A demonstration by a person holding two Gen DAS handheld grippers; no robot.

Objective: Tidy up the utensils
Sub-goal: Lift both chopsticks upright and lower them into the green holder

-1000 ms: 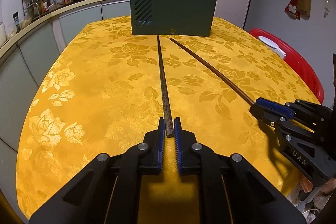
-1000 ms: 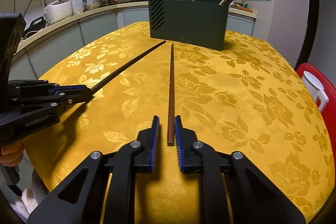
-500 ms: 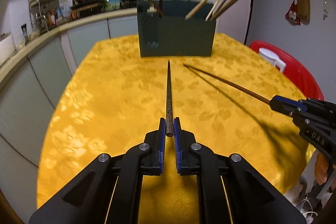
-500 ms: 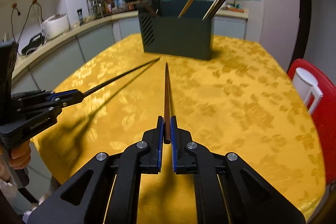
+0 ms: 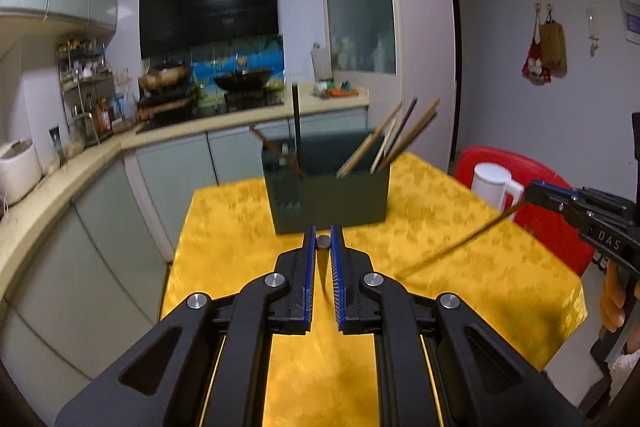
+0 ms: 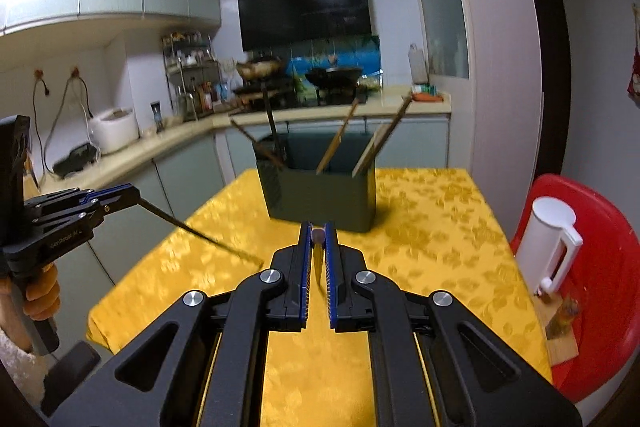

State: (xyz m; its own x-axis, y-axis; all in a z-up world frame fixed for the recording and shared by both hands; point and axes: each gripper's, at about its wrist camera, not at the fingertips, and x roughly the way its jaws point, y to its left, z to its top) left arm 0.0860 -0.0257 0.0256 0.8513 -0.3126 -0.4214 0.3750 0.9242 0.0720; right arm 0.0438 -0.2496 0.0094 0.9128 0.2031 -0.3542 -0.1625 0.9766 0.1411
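Though faint, white letters [image 5: 609, 243] "DAS" on the right tongs [image 5: 534, 190]

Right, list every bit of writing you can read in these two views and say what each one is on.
"DAS" (perhaps cut off at the start): white letters on the black body of the right tool, seen from the left wrist camera.
White lettering on the black body of the left tool, seen from the right wrist camera: too blurred to read.
Small framed sign on the grey wall: too small to read.
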